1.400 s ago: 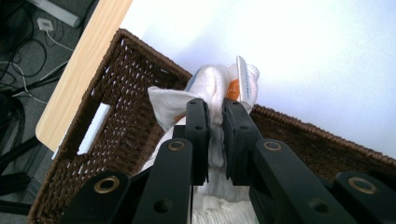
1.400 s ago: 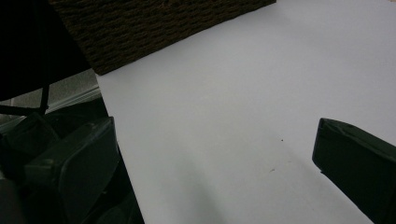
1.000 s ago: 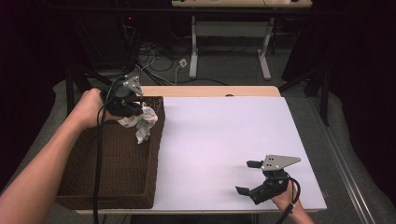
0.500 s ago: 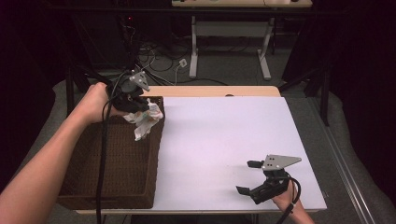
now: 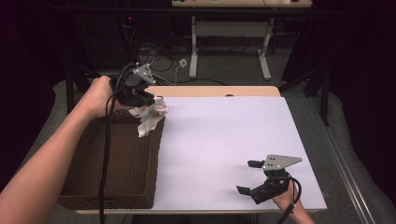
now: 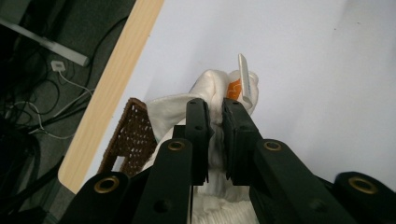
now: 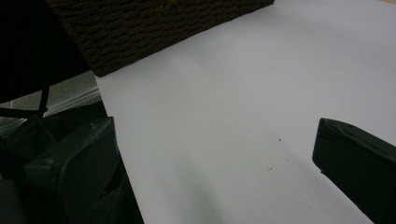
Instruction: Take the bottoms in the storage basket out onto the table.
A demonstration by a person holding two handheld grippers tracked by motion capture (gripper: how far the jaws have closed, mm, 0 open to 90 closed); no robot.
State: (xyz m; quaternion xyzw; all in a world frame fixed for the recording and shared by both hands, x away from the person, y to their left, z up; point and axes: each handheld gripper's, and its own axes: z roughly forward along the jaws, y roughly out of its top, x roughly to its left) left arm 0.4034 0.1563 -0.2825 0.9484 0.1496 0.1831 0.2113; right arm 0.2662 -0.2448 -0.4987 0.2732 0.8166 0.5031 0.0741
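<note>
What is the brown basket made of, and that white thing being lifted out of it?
The basket looks like dark brown woven wicker or rattan: its walls show a rough plaited weave. The white thing looks like soft cloth, since it crumples and hangs in folds, with a stiff pale tag on it.

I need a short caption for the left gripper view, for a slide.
Left hand-held gripper shut on a white cloth above the corner of a brown wicker basket, over the white table.
</note>
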